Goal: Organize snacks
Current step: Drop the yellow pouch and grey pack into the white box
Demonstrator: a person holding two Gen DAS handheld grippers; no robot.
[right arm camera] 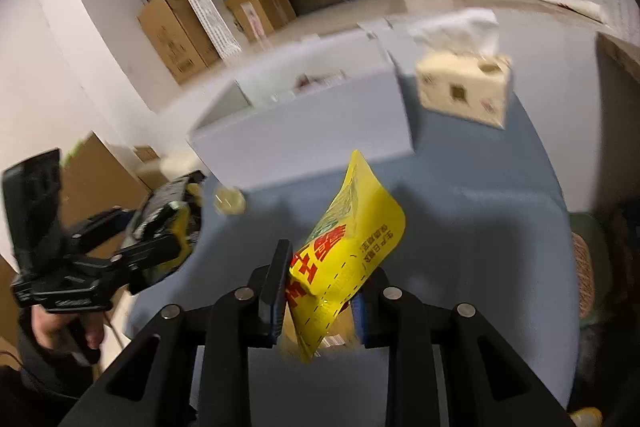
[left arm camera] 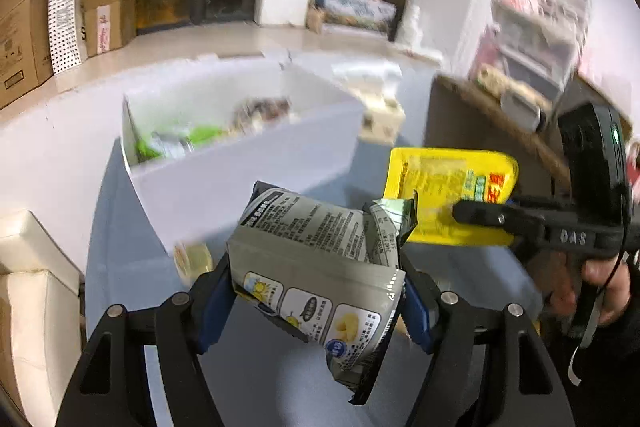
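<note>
Left gripper (left arm camera: 316, 291) clamps a grey packet (left arm camera: 320, 259); right gripper (right arm camera: 320, 295) pinches a yellow pouch (right arm camera: 348, 247). The white box (left arm camera: 248, 167) sits at eleven o'clock. Carry each packet clear over the rim before letting go, one at a time.

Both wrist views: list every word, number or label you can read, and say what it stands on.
"DAS" (the first letter unsure): embossed on the right gripper body, seen in the left wrist view.
Grey snack bag in the left gripper: small print and icon captions, too small to read.
Yellow snack packet: large red characters and small red print, upside down and blurred; unreadable.
Cardboard boxes and tissue pack: markings too blurred.
</note>
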